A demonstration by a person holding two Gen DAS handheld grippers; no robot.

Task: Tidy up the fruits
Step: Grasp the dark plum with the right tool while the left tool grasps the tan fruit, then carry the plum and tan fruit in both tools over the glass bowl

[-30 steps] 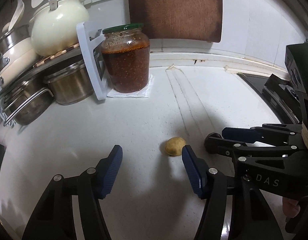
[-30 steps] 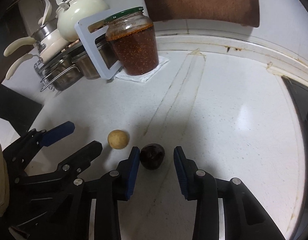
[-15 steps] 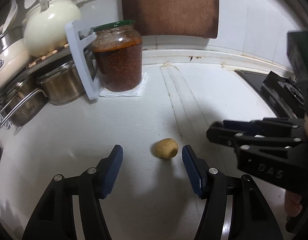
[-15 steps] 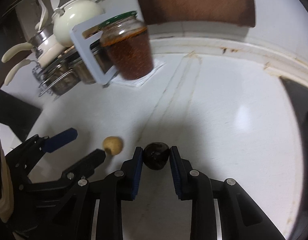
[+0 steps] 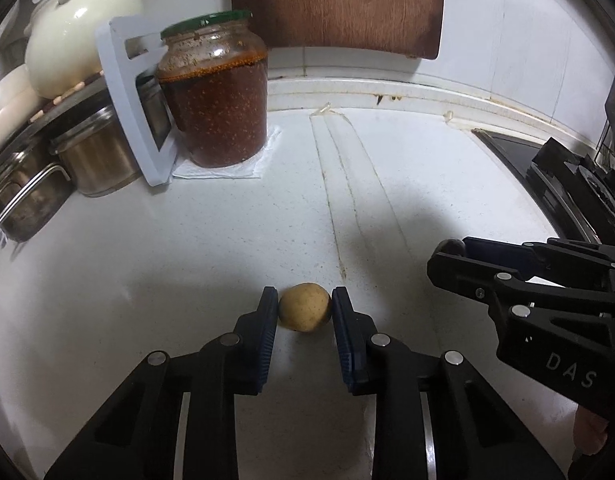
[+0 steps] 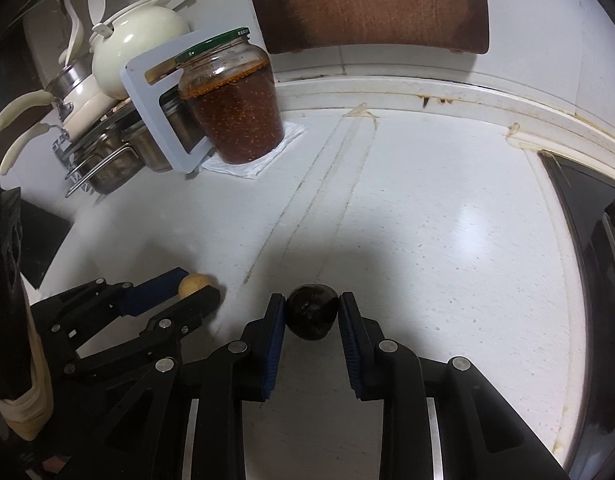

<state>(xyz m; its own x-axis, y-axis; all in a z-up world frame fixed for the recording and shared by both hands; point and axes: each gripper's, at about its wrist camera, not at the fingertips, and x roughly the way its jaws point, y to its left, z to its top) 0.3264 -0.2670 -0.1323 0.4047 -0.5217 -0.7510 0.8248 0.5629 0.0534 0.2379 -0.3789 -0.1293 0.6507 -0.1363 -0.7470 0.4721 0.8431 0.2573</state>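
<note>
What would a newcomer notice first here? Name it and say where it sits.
Two small fruits on the white counter, each pinched between blue-padded jaws: a tan round fruit in the left gripper and a dark, near-black fruit in the right gripper. Behind them at the back left stands a big green-lidded jar of red sauce.

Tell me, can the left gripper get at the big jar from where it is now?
Probably not right away. The left gripper is shut on the yellow fruit, so its fingers are full. The counter between it and the jar looks bare.
</note>
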